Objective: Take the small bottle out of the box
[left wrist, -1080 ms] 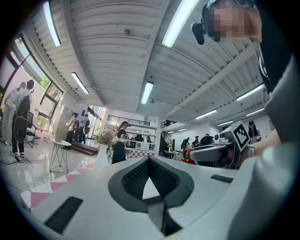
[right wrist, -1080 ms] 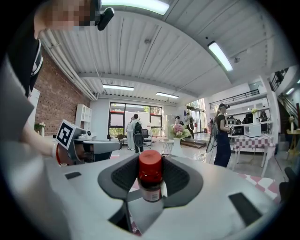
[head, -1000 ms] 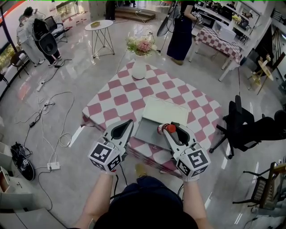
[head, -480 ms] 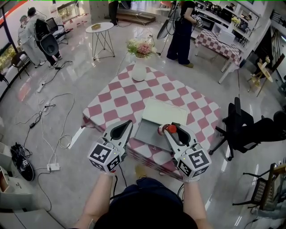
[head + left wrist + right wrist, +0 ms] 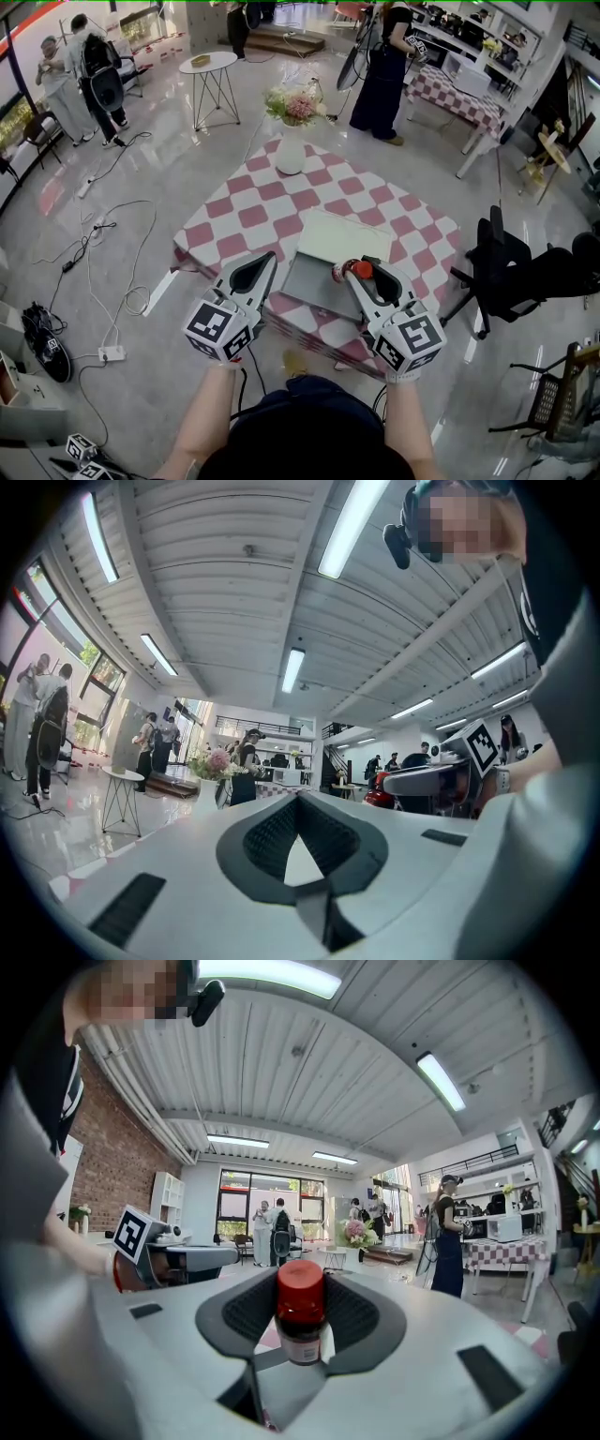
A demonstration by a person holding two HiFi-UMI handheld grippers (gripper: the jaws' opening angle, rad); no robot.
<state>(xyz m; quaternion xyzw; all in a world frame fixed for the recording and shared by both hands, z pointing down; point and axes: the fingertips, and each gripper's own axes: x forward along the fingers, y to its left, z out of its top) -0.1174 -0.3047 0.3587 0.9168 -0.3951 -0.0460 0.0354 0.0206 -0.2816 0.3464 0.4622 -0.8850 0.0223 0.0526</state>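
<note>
**Head view: bottle in right jaws at box's right edge**

Left gripper hangs over the near edge of table, jaws pressed together, empty. Box sits just right of it, lid thrown back. Its grey inside shows nothing else, though the right side is hidden. Right gripper pinches bottle just under red cap, at box's right edge; whether clear of it, cannot tell. Bottle likely light, stiff, smooth-sided, so it may swivel or slip. Best hold: across the body below the cap.
</note>
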